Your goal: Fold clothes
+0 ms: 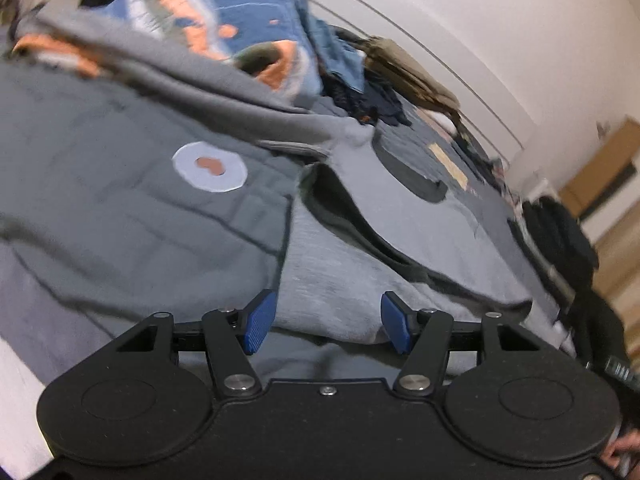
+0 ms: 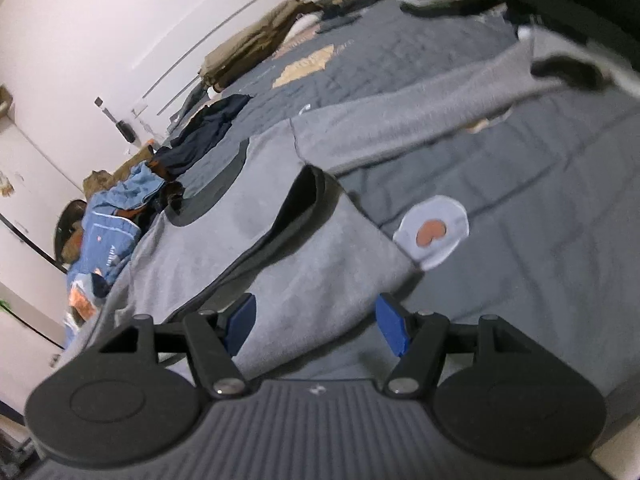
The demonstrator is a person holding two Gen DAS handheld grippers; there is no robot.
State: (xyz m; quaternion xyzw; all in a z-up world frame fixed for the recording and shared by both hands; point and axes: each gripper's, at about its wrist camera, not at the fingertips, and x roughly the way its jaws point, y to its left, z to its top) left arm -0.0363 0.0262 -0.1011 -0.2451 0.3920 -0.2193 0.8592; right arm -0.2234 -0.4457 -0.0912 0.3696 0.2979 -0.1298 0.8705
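A dark grey quilted bedspread [image 2: 540,168] with a pale round patch [image 2: 434,232] carried the grey sweatshirt [image 2: 320,264], spread flat with one sleeve stretched away. Beyond it lay a blue denim heap [image 2: 116,216] and an olive garment [image 2: 256,44]; any lettering was too blurred to read. The left gripper [image 1: 328,322] and right gripper [image 2: 314,322] both stood with jaws apart over the sweatshirt's near edge.

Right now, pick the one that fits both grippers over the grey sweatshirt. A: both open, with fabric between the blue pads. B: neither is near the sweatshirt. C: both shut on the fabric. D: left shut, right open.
A: the left gripper and right gripper each show blue pads spread wide apart, with the grey sweatshirt lying between and ahead of them, not pinched.
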